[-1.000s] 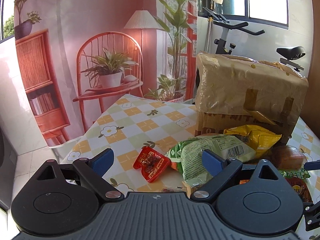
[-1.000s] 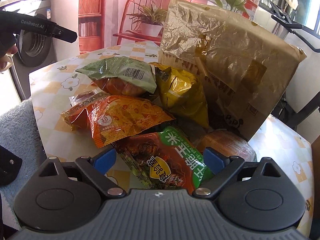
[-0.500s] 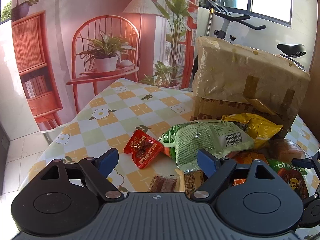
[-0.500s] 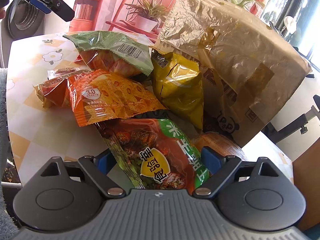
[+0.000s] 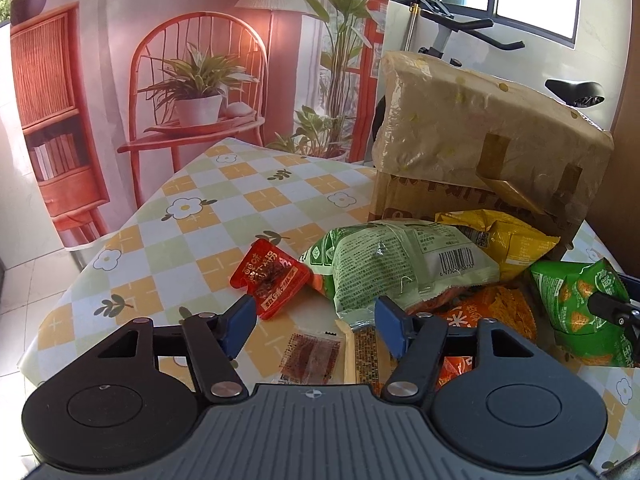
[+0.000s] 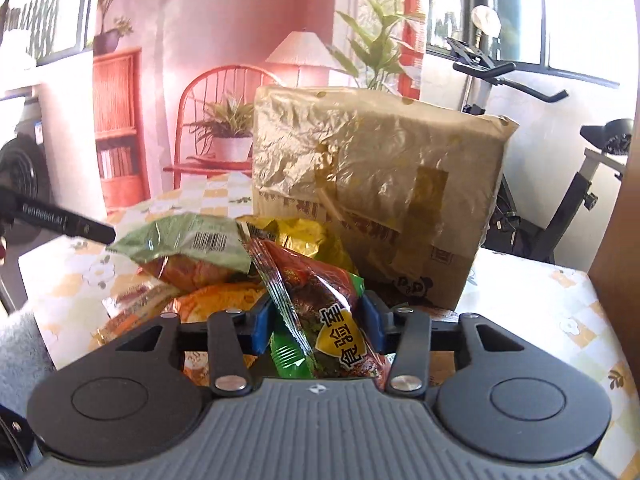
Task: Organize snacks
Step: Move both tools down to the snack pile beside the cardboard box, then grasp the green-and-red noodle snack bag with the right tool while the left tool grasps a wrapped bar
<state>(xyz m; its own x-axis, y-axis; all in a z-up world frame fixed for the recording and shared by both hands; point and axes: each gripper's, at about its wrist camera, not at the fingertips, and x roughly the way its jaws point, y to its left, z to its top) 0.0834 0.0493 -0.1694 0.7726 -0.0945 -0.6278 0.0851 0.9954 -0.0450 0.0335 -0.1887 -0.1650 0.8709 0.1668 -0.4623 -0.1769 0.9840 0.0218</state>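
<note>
The right gripper (image 6: 318,326) had just been closing, and its blue pads pressed both sides of a red-and-green snack bag (image 6: 320,312), held tilted above the pile. The left gripper (image 5: 316,326) had also been narrowing but stood apart, empty, above a small clear sachet (image 5: 312,356) lying on the bench (image 5: 208,208) near its front edge. A red sachet (image 5: 270,280) lay just beside a pale green bag (image 5: 400,264), which rested against a yellow bag (image 5: 508,240). An orange bag (image 5: 496,312) sat under them. Behind the pile, toward the bench's far edge, stood a taped cardboard box (image 5: 472,148).
</note>
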